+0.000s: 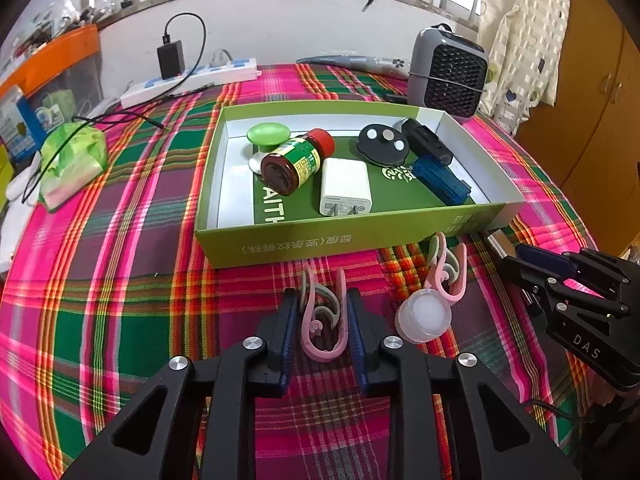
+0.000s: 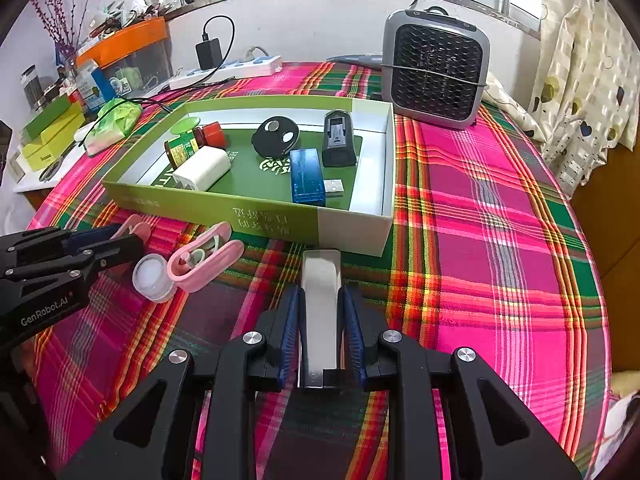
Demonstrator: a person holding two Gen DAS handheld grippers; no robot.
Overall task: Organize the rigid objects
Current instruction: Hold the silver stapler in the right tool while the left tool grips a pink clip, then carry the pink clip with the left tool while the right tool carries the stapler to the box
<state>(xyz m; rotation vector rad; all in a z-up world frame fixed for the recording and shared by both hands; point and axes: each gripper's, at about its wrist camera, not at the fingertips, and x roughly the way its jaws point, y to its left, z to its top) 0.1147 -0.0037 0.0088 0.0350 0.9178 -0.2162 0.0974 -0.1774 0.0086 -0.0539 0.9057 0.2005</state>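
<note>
2 tongs are down on the checked cloth [image 1: 120,320], and each one has a thing squeezed between its pads. The left gripper [image 1: 323,316] is shut on a pink clip [image 1: 322,320]. The clip's long side points away from the tongs, straight toward the green box [image 1: 320,240]. The box is just ahead of it, so the coming move is up and forward over the near wall.

The right gripper [image 2: 321,312] is shut on a silver bar [image 2: 321,304]. Its long side also points at the box, and its far end is very near the box wall. Both hands are about the same way from the box.

1 more pink clip [image 1: 448,276] and a small clear pot [image 1: 423,316] lie on the cloth between the 2 tongs, the pot touching the clip.

Inside the box are a brown bottle [image 1: 296,164], a white charger [image 1: 345,188], a blue stick [image 2: 306,178] and 2 black things.

The right tongs say "DAS". The left tongs say "GenRobot.AI". The box floor shows "AITH". The box wall has Chinese writing I cannot read well
</note>
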